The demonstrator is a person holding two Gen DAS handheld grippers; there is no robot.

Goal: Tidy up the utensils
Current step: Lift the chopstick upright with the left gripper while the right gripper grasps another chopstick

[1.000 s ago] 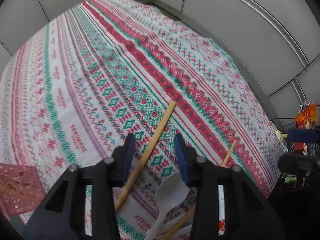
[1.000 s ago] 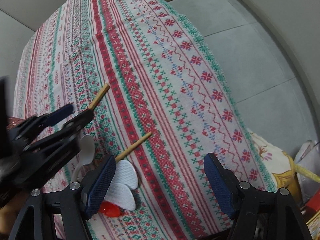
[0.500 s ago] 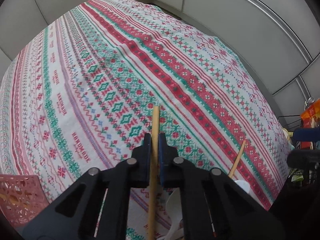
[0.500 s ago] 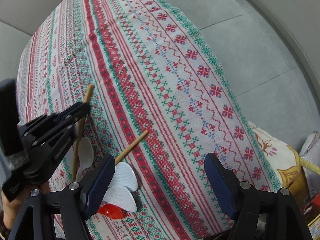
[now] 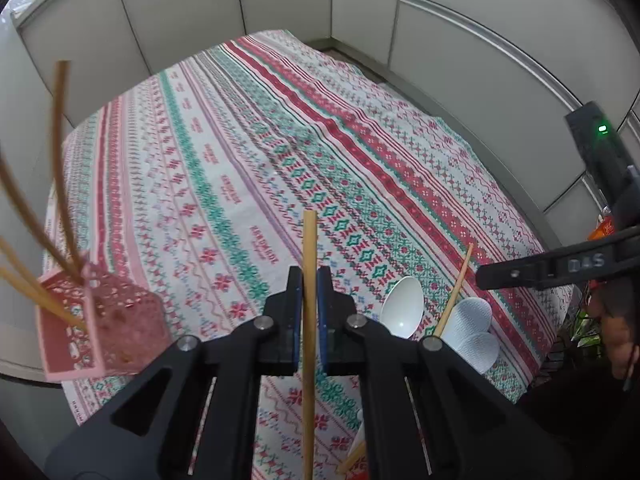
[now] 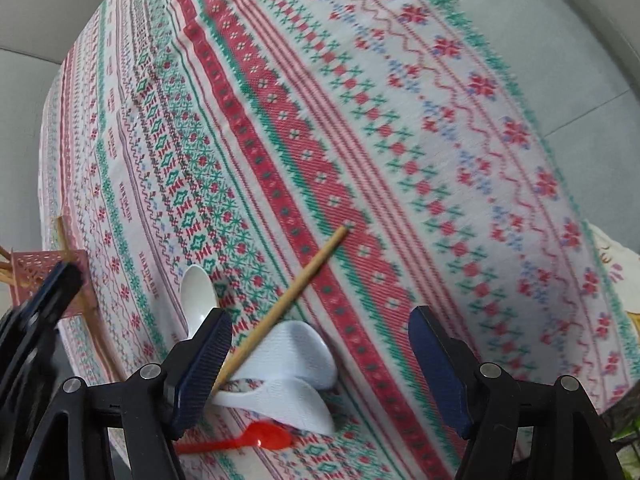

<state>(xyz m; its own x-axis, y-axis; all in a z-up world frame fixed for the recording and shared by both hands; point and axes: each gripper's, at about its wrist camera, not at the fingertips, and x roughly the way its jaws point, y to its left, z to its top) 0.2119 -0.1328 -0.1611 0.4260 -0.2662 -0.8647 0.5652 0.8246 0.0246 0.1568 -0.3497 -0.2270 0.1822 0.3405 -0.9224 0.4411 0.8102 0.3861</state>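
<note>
My left gripper [image 5: 309,276] is shut on a wooden chopstick [image 5: 309,240] and holds it above the patterned tablecloth. A pink perforated holder [image 5: 100,320] with several chopsticks in it stands at the left edge; it also shows in the right wrist view [image 6: 40,276]. My right gripper [image 6: 320,344] is open and empty above a second chopstick [image 6: 296,288], two white rice paddles [image 6: 304,364], a white spoon [image 6: 198,292] and a red plastic spoon [image 6: 260,438]. The left wrist view shows the spoon [image 5: 402,308], the paddles [image 5: 472,328] and the lying chopstick [image 5: 458,284].
The tablecloth [image 5: 280,140] covers a table set against grey wall panels [image 5: 460,48]. The cloth's right edge [image 6: 520,80] drops to a grey floor. Bags and packets [image 5: 600,232] lie beyond the right edge.
My left gripper closed on the chopstick and lifted it off the cloth, swinging left so the pink holder comes into view. My right gripper moved closer to the paddles and the lying chopstick.
</note>
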